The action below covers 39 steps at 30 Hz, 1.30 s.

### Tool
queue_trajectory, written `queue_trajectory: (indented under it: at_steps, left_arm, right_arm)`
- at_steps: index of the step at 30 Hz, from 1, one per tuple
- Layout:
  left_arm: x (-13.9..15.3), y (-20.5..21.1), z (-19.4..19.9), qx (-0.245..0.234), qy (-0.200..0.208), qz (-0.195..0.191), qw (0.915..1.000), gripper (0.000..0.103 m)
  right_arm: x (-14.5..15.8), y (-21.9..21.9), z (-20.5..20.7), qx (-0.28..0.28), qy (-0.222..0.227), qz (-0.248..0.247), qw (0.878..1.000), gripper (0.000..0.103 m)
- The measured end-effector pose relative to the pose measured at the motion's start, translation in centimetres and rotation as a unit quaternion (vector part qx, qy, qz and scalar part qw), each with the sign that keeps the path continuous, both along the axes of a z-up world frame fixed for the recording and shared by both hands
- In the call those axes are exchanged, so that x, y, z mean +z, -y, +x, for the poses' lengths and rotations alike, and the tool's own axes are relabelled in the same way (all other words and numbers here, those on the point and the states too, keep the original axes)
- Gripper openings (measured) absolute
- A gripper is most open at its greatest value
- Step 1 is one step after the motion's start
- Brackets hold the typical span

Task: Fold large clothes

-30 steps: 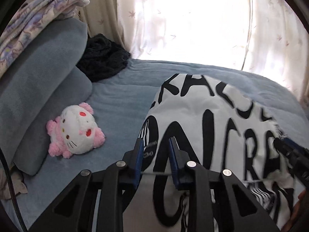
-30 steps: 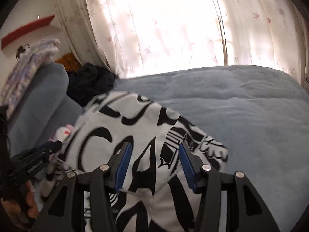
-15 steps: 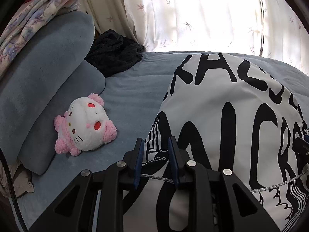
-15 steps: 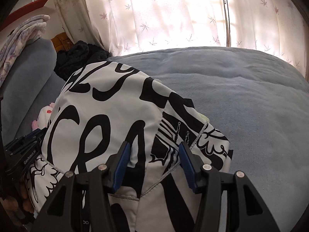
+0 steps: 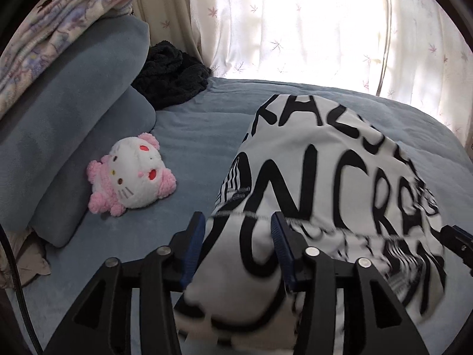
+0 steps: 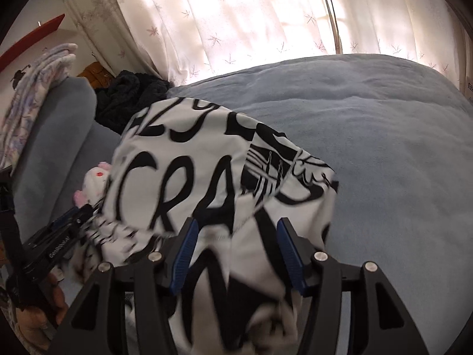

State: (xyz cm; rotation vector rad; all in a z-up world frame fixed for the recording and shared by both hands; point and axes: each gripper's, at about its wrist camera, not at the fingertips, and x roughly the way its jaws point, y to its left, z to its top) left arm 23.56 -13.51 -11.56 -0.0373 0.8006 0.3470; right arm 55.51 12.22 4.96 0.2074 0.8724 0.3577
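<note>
A large white garment [image 5: 340, 171] with big black lettering lies bunched and partly folded over on the blue bed cover [image 5: 192, 124]. Its near part is blurred with motion. My left gripper [image 5: 236, 222] hangs over the near left edge, its jaws opening; the stitched hem lies loose between the blue pads. In the right wrist view the garment [image 6: 192, 153] spreads ahead, and my right gripper [image 6: 236, 224] stands open over the near right edge with cloth sagging between its fingers. The left gripper [image 6: 71, 222] shows at the left there, and the right gripper's tip [image 5: 455, 236] shows in the left wrist view.
A pink and white plush toy [image 5: 133, 174] lies left of the garment by blue pillows [image 5: 74, 103] with a floral blanket [image 5: 59, 14] on top. A dark knit heap [image 5: 174, 77] sits at the bed's far corner under the curtain [image 5: 295, 23]. A hand [image 6: 35, 319] holds the left gripper.
The garment billowed forward over the bed and has dropped lower. My left jaws, shut on the hem before, now stand wide apart. The right jaws have widened slightly.
</note>
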Motion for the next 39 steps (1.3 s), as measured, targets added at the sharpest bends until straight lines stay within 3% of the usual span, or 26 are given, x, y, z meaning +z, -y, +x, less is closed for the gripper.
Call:
queue_trajectory:
  at_steps: [5,14,16,21,27,32,39]
  left_arm:
    - [3.3,2.3,-5.5,-0.016,0.002,0.009,0.9998,0.056]
    - [11.1,8.2,-18.6,-0.034,0.039,-0.002,0.9987,0.058]
    - [12.5,9.4,-21.4,-0.038,0.051,-0.003,0.9979,0.065]
    - [14.2,12.7,-27.6,-0.06,0.076,-0.01,0.9952,0.069]
    - [12.8,16.9,-34.5,-0.084,0.089,-0.034,0.9919,0.076]
    - [9.4,20.1,-38.8,-0.095,0.1,-0.036,0.9898,0.081]
    - [4.6,22.7,-41.6,-0.097,0.084,-0.066,0.9895,0.085]
  right_arm:
    - [5.0,1.5,-6.7,0.024,0.007,0.002,1.0,0.056]
    - [13.7,7.0,-20.3,0.034,0.032,0.003,0.999,0.056]
    - [15.6,8.5,-23.4,0.031,0.041,0.009,0.999,0.056]
    - [18.5,12.3,-30.5,0.023,0.06,0.029,0.998,0.062]
    - [17.0,14.8,-36.8,0.028,0.068,0.026,0.997,0.063]
    - [12.7,15.9,-41.1,0.028,0.065,0.007,0.998,0.063]
    - [6.7,18.1,-44.6,-0.014,0.049,0.009,0.999,0.063]
